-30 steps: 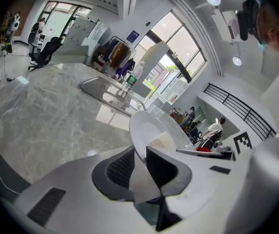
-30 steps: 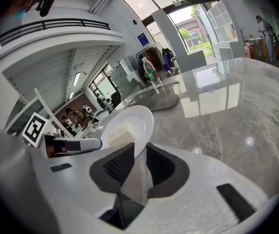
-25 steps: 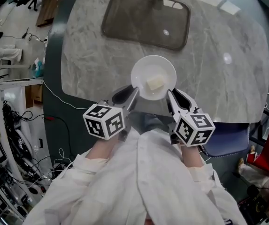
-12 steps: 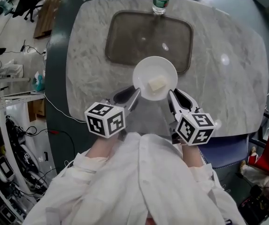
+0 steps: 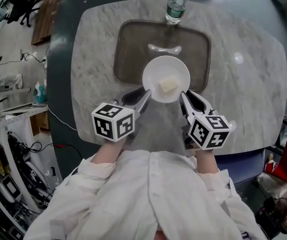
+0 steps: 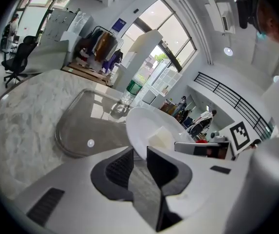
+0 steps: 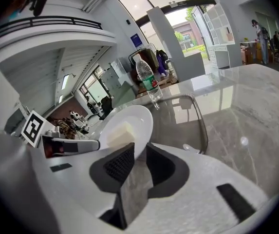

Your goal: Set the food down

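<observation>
White plate (image 5: 156, 71) now out over the tray (image 5: 128, 49)
You have carried it forward from the table (image 5: 90, 84) edge, with the food (image 5: 168, 87) riding on it. Your right gripper (image 5: 184, 97) fingers pinch the rim; your left gripper (image 5: 145, 96) fingers are opening with the rim between them. Set-down looks close.

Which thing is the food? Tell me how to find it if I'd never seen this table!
On the big marble table sits a dark tray. Over the tray's near side is a round white plate, and the food lies on it. It is a small pale yellow block, the only thing on the plate.
</observation>
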